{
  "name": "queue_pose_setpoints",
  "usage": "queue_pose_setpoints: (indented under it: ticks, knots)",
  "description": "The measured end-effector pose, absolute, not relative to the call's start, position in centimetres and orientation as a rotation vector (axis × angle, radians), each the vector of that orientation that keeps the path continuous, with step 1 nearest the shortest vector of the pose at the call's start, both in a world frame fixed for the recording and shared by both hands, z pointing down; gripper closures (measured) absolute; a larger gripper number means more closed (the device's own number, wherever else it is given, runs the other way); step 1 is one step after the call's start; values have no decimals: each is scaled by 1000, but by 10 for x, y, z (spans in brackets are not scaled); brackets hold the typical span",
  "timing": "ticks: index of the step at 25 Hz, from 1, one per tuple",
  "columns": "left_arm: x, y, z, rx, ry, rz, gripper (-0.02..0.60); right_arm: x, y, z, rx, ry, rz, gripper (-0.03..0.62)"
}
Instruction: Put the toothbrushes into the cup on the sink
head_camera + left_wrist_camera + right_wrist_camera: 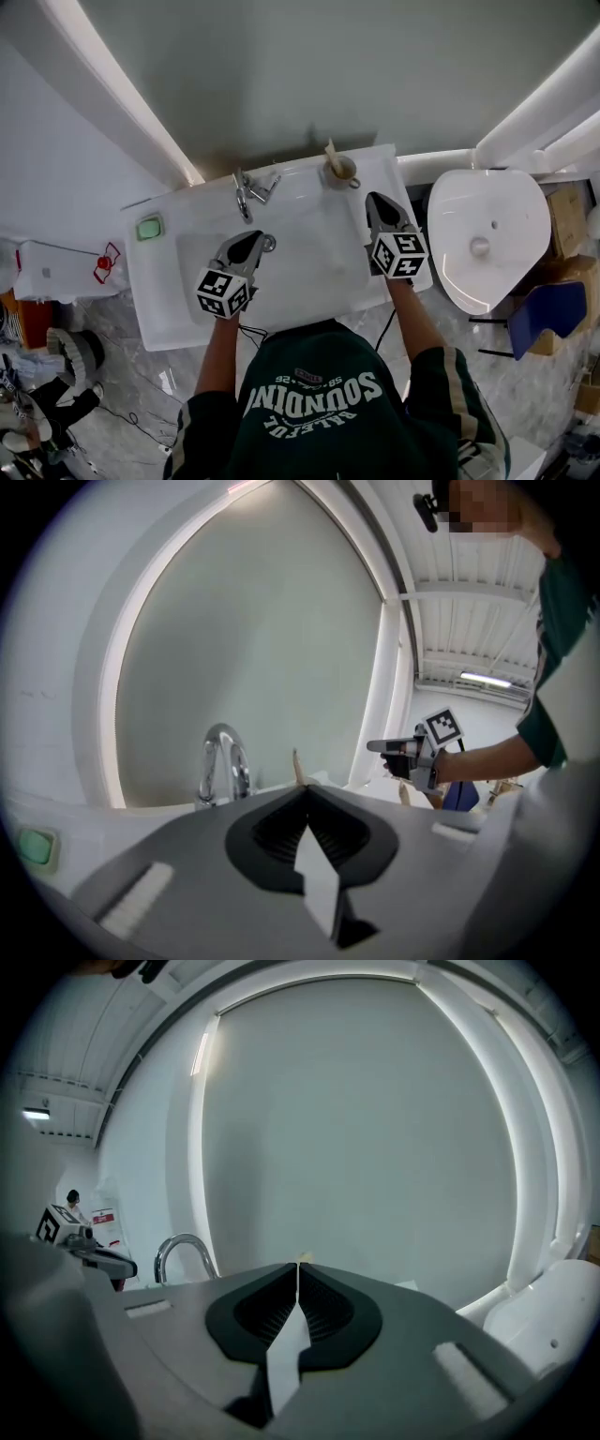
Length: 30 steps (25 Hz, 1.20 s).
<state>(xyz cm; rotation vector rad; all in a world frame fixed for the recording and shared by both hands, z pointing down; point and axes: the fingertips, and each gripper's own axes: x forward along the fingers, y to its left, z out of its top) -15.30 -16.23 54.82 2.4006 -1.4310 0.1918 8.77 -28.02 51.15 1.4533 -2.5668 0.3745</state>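
A brown cup (pixel 340 170) stands on the back rim of the white sink (pixel 187 323), with a pale toothbrush (pixel 331 153) upright in it. In the left gripper view the toothbrush tip (pixel 297 764) pokes up behind the jaws. My right gripper (pixel 375 199) hovers over the sink's right rim, just in front and to the right of the cup, jaws shut with nothing seen between them. A small pale tip (pixel 302 1257) shows just past its fingertips. My left gripper (pixel 255 236) hangs over the basin by the drain, shut and empty.
A chrome faucet (pixel 246 192) rises at the back centre of the sink. A green soap bar (pixel 149 227) lies on the left rim. A white toilet-like fixture (pixel 487 234) stands to the right. A large mirror panel covers the wall behind.
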Motion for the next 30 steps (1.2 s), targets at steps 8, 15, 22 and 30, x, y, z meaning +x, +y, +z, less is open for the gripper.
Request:
queue_pose_setpoints:
  ticks: [8, 15, 22, 30]
  knots:
    - [-218, -149, 539, 2325, -1603, 191, 531, -8, -271, 514, 1233, -2651, 361, 591]
    - [-265, -144, 525, 2303, -1711, 195, 531, -61, -254, 508, 1123, -2702, 328, 591]
    - [-275, -147, 528, 2296, -1720, 155, 531, -76, -247, 509, 1115, -2723, 308, 591]
    - [-270, -153, 530, 2335, -1675, 138, 531, -74, -242, 507, 1146, -2722, 283, 591]
